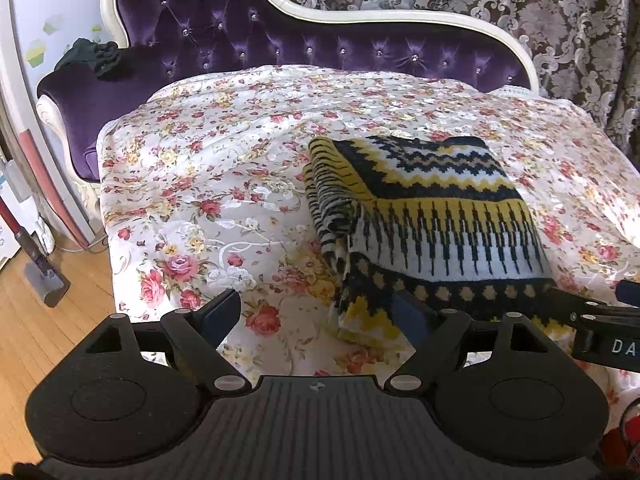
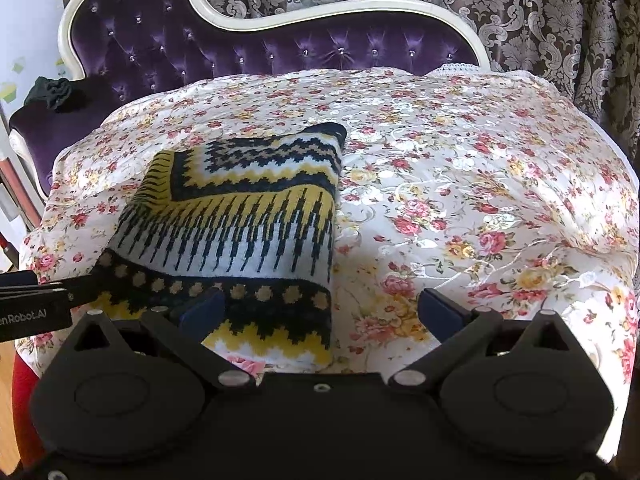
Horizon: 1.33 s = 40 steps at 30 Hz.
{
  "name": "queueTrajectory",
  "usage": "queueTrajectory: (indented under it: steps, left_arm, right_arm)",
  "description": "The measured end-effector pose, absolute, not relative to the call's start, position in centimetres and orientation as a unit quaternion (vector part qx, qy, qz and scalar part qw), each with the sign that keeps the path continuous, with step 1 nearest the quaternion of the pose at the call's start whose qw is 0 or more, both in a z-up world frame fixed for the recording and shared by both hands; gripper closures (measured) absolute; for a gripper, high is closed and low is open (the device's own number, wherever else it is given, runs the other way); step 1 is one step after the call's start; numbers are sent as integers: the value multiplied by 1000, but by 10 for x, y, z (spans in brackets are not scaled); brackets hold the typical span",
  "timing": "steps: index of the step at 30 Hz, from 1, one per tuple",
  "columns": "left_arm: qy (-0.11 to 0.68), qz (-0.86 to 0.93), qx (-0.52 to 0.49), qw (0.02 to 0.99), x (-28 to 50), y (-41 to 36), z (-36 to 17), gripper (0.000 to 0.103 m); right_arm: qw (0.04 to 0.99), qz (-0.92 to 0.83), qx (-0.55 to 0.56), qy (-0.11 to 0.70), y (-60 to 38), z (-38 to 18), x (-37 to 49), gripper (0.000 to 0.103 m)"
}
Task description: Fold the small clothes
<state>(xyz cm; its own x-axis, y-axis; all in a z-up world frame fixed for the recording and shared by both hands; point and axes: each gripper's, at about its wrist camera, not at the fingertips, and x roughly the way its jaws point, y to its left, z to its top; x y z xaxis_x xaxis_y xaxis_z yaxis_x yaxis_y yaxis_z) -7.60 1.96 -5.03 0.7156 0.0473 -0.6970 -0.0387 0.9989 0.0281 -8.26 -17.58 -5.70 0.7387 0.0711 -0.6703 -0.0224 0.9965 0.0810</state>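
— What's ahead of both grippers?
— A purple sofa (image 1: 224,36) under a floral cover (image 1: 208,184), with the folded knit (image 1: 424,216) lying on it.
— Where's the knit, exactly?
— Right of the left gripper (image 1: 316,312), touching its right finger; left-front of the right gripper (image 2: 320,312).
— Holding anything?
— No — both gape, released.

One knit (image 1: 424,216) is lying folded on the one floral cover (image 1: 208,184); two grippers, left (image 1: 316,312) and right (image 2: 320,308), are hovering at the cover's near edge; one purple sofa (image 1: 224,36) is standing behind the cover; one dark cloth (image 1: 92,56) is sitting left of the cover.
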Motion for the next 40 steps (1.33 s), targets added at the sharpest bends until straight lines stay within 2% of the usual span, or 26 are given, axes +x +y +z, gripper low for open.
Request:
queueTrajectory:
  steps: [40]
  left_arm:
    - [387,29,0,922,-72,25,-54,20]
  right_arm:
    - [930,40,28,364,-166,-56,-75,1]
